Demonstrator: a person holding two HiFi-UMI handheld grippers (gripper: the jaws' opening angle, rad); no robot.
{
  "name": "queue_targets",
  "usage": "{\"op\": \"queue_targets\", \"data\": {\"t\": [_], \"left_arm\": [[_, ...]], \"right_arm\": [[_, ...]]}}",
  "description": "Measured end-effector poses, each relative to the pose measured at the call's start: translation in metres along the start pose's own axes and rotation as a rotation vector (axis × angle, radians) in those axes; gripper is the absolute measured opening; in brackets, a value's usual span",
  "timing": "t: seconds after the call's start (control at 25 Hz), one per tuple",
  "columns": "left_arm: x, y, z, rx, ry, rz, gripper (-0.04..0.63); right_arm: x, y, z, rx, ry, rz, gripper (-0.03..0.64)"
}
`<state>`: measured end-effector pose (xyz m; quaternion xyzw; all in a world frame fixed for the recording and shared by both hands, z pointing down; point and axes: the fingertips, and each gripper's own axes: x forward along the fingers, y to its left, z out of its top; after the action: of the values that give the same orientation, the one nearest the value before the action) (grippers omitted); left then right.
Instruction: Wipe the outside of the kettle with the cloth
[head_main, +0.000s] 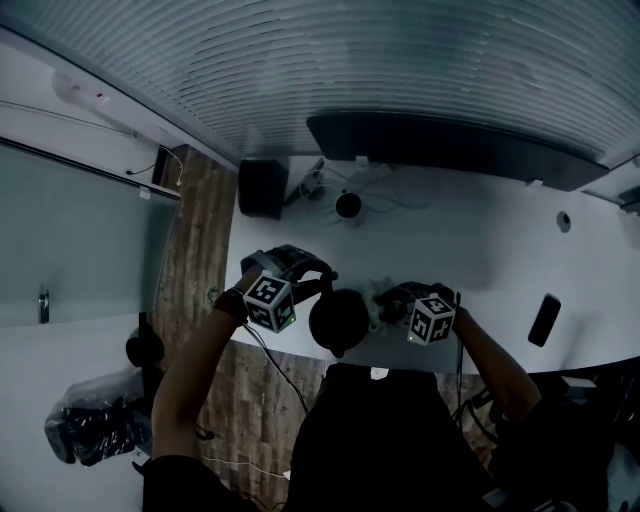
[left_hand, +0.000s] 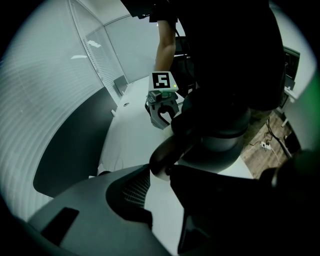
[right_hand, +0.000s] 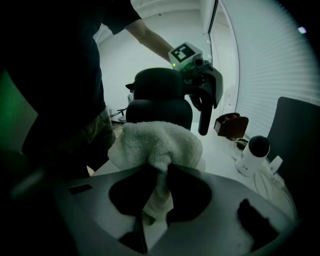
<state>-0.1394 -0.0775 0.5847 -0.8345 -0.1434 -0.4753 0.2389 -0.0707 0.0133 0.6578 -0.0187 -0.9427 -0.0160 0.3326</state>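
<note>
Head view, desk (head_main: 480, 250): white top; kettle stands near its front edge, within reach of both grippers.
Kettle (head_main: 338, 318): dark, upright between the grippers.
Left gripper (left_hand: 161, 169): jaws clamped on the kettle's handle, apparently to steady it.
Right gripper (right_hand: 159, 167): jaws pinching the cloth's tail.
Cloth (right_hand: 157, 142): white wad bunched ahead of the jaws as a pad, at the kettle's side; contact unconfirmed.

The left gripper (left_hand: 161, 173) has its jaws closed on the dark curved handle (left_hand: 170, 150) of the kettle (left_hand: 225, 145), which fills the space just ahead and to its right. Farther ahead the right gripper (left_hand: 162, 116) hovers over the white table (left_hand: 127, 135).
</note>
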Motion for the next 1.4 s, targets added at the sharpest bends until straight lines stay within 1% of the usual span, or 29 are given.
{"op": "queue_targets", "data": {"t": [0.12,0.2,0.4,0.48,0.56,0.68,0.88,0.96,1.08,1.2,1.32,1.4], "left_arm": [[0.002,0.000,0.002,0.017,0.003,-0.009,0.120],[0.003,0.001,0.003,0.034,0.005,-0.022,0.120],[0.002,0.004,0.003,0.059,-0.001,-0.039,0.120],[0.004,0.003,0.004,0.061,-0.008,-0.041,0.120],[0.007,0.002,0.006,0.056,-0.018,-0.048,0.120],[0.012,0.004,0.013,0.066,-0.029,-0.065,0.120],[0.020,0.008,0.025,0.126,-0.043,-0.089,0.120],[0.021,0.009,0.027,0.142,-0.043,-0.096,0.120],[0.022,0.008,0.031,0.140,-0.054,-0.097,0.120],[0.022,0.007,0.032,0.158,-0.050,-0.111,0.120],[0.021,0.009,0.031,0.177,-0.048,-0.108,0.120],[0.021,0.009,0.032,0.169,-0.055,-0.098,0.120]], "right_arm": [[0.007,0.005,-0.008,0.006,0.016,0.018,0.069],[-0.002,0.003,-0.005,-0.019,0.016,0.009,0.069],[-0.042,-0.025,0.035,-0.059,-0.081,-0.083,0.069],[-0.042,-0.029,0.051,-0.108,-0.097,-0.087,0.069],[-0.034,-0.030,0.057,-0.163,-0.081,-0.072,0.069],[-0.020,-0.027,0.045,-0.192,-0.040,-0.034,0.069],[0.008,-0.017,0.014,-0.181,0.043,0.010,0.069],[0.017,-0.015,0.002,-0.159,0.066,0.019,0.069],[0.017,-0.011,-0.004,-0.099,0.050,0.021,0.069],[-0.014,-0.018,0.010,-0.107,0.015,-0.025,0.069],[-0.040,-0.029,0.042,-0.160,-0.033,-0.078,0.069],[-0.039,-0.030,0.058,-0.210,-0.049,-0.076,0.069]]}}
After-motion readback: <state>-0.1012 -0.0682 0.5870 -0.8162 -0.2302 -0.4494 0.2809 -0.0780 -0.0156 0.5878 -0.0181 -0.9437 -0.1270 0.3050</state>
